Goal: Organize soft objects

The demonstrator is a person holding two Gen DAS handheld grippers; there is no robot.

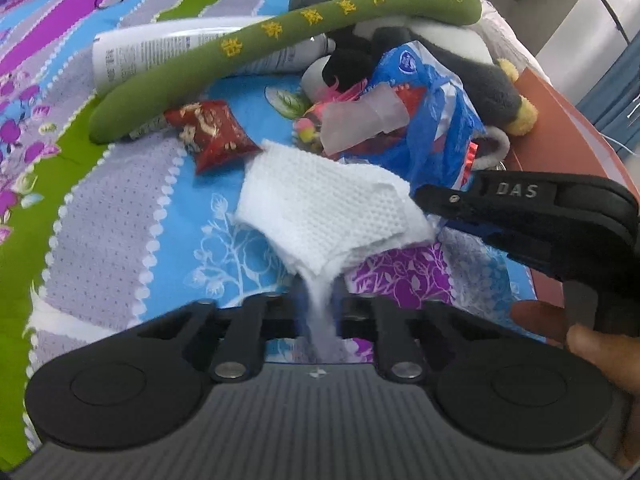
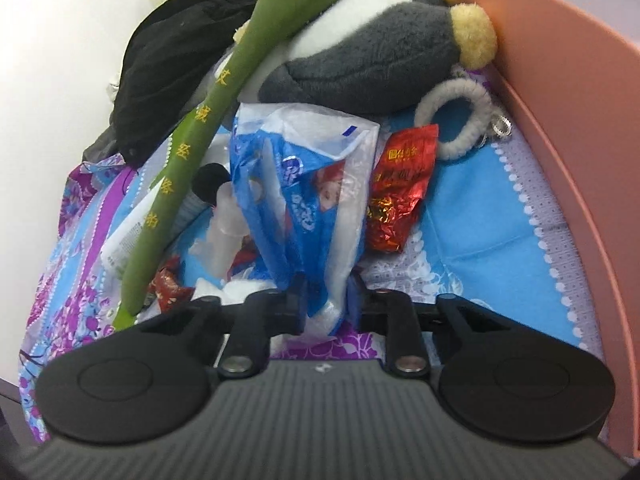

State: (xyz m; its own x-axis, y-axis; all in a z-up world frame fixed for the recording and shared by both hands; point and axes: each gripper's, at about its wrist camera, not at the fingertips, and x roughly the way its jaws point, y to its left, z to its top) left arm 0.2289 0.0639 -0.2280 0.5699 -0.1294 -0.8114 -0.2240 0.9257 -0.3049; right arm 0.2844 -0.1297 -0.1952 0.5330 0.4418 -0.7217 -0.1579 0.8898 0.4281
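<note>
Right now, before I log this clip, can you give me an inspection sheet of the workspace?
Surface: floral patchwork bedspread, wrinkled, mostly covered at the far end.
Job's things: white textured cloth wipe; blue-and-white plastic tissue pack; grey-and-white plush toy; long green padded stick with yellow characters.
Clutter: red foil snack packet; a smaller red foil packet; white tube; black garment; grey fuzzy ring.
Grippers: left tool shut on the wipe; right tool shut on the tissue pack.
Cables: nothing seen.
Surroundings: pink bin wall at the right; white wall at the left.
</note>
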